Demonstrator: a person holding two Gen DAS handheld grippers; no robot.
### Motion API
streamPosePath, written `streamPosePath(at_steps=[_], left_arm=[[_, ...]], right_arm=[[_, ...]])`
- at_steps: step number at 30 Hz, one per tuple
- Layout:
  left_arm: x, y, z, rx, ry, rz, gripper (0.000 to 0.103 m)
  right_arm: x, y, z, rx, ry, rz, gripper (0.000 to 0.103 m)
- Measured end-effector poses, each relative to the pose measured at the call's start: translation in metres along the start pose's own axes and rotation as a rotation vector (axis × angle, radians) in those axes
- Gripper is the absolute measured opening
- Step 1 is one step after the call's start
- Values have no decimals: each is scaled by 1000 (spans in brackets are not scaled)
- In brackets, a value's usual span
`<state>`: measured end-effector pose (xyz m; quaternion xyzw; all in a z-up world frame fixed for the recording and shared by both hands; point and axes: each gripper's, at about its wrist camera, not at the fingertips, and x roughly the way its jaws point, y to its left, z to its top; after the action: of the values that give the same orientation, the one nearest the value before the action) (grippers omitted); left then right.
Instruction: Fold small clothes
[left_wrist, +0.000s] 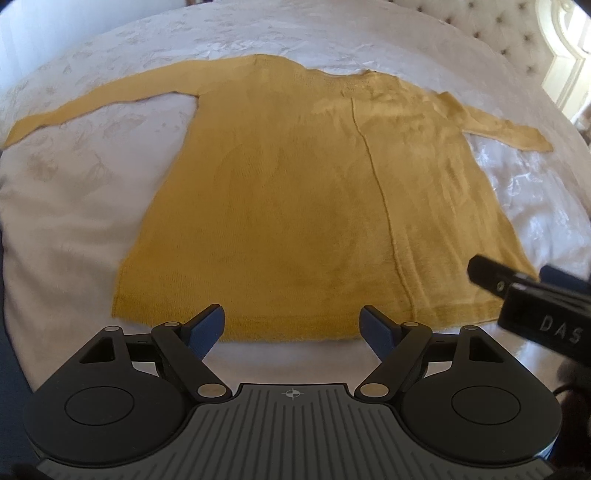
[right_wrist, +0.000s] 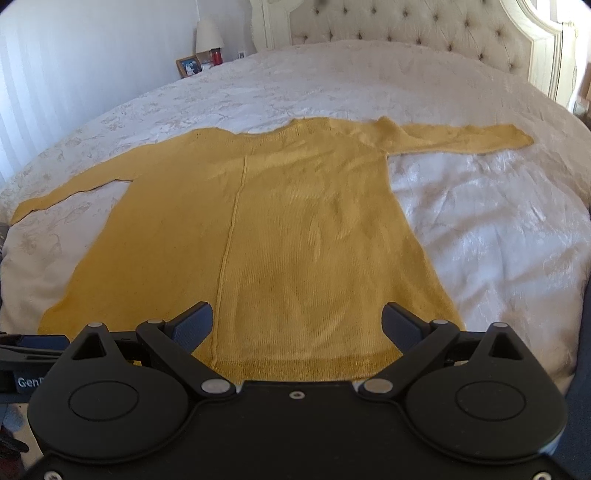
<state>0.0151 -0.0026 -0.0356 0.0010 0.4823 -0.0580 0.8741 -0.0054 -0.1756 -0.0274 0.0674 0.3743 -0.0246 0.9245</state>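
Hovering at the hem, your left gripper (left_wrist: 294, 325) and right gripper (right_wrist: 297, 323) spread their fingers released, the yellow sweater (left_wrist: 295, 192) lying flat ahead on the bed (left_wrist: 74, 221).

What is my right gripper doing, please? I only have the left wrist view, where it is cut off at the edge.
Observer: The right gripper is open, with nothing pinched, over the near hem of the yellow sweater.
Operator: Thank you. Is there anything beyond the bed's far left corner?
Observer: Yes, a lamp, a picture frame and a red candle stand left of the headboard.
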Motion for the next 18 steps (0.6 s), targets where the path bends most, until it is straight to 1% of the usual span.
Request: streamPosePath(at_steps=[3,6,10,14,18], left_arm=[[2,0,4,30,-32,22,79],[2,1,11,42,-81,8,79],[5,-1,24,60,-138,-5,79],[14,-8,38,97,-164,2,79],[24,-9,55,97,-166,-11,79]], right_arm=[[4,2,4,-12,-19,-31,98],[11,1,11,-12,-29,-60,98],[21,-8,19,-4,-26,-30,94],[32,-19,28,-9,1,-19,80],[46,-36,39,8,25,31,79]])
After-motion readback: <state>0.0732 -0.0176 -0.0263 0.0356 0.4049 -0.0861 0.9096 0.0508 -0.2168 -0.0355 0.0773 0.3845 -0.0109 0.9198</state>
